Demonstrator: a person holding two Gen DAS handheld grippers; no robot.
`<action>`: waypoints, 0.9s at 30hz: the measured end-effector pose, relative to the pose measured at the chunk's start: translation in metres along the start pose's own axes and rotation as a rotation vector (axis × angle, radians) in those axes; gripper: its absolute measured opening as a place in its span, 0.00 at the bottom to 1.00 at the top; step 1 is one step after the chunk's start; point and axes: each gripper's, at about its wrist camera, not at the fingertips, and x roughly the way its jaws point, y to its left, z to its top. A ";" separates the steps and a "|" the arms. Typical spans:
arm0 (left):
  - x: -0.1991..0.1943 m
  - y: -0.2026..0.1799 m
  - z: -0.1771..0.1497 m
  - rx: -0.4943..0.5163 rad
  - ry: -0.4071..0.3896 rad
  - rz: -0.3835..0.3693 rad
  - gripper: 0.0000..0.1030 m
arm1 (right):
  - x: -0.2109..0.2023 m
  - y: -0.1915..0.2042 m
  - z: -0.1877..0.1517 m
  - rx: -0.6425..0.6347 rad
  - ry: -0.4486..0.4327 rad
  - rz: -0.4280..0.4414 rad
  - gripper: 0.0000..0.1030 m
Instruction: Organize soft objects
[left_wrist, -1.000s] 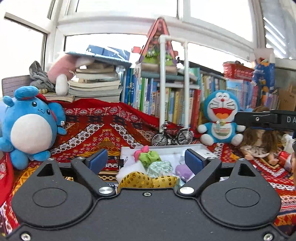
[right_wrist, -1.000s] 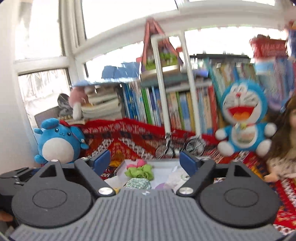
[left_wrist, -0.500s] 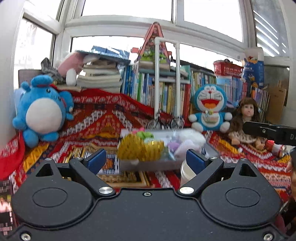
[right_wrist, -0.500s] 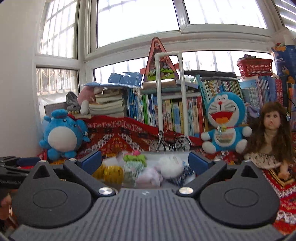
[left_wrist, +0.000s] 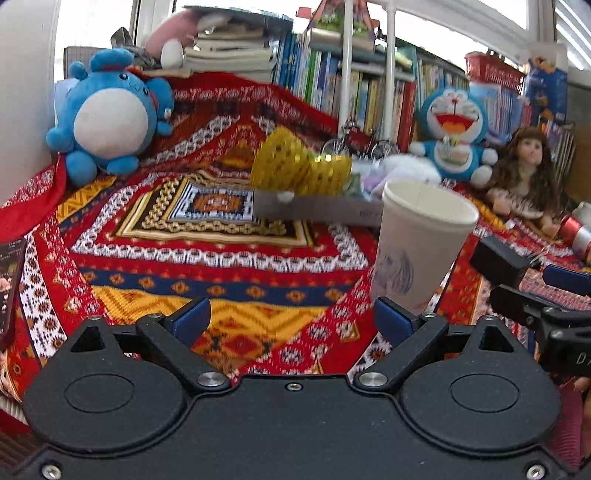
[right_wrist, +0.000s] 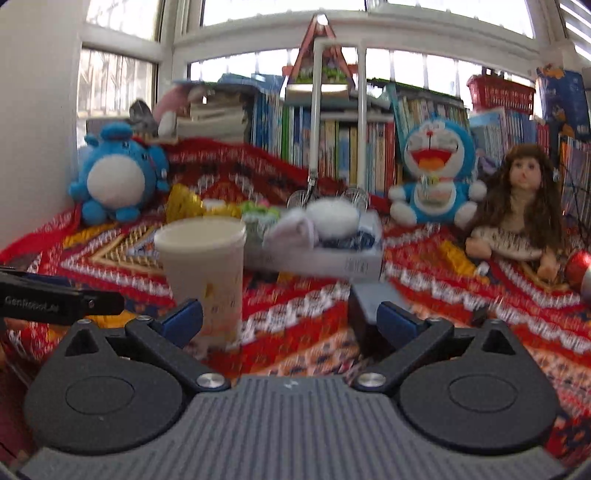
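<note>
A shallow white tray (left_wrist: 314, 209) (right_wrist: 332, 260) sits on the patterned red cloth and holds several soft items: a gold sequin bow (left_wrist: 295, 166), a white fluffy ball (right_wrist: 332, 219), a pale purple piece (right_wrist: 295, 232) and a green scrunchie (right_wrist: 258, 214). My left gripper (left_wrist: 291, 321) is open and empty, low over the cloth, well short of the tray. My right gripper (right_wrist: 290, 319) is open and empty, also short of the tray. A white paper cup (left_wrist: 417, 243) (right_wrist: 203, 273) stands just ahead of both grippers.
A blue round plush (left_wrist: 107, 114) sits at the left, a Doraemon plush (left_wrist: 450, 133) and a doll (left_wrist: 524, 173) at the right. Books and a white pipe frame (left_wrist: 347, 74) line the back. A miniature bicycle (left_wrist: 354, 144) stands behind the tray.
Both grippers have pulled back from the tray and dropped lower; the tray now looks farther away and the paper cup has come into view in front of them.
</note>
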 end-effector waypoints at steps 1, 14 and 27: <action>0.003 -0.001 -0.001 0.006 0.009 0.007 0.92 | 0.002 0.002 -0.003 -0.003 0.010 -0.007 1.00; 0.027 -0.002 -0.008 -0.019 0.087 0.047 0.97 | 0.022 0.014 -0.020 -0.045 0.109 -0.088 1.00; 0.030 -0.006 -0.011 0.010 0.096 0.081 1.00 | 0.029 0.012 -0.024 -0.010 0.153 -0.095 1.00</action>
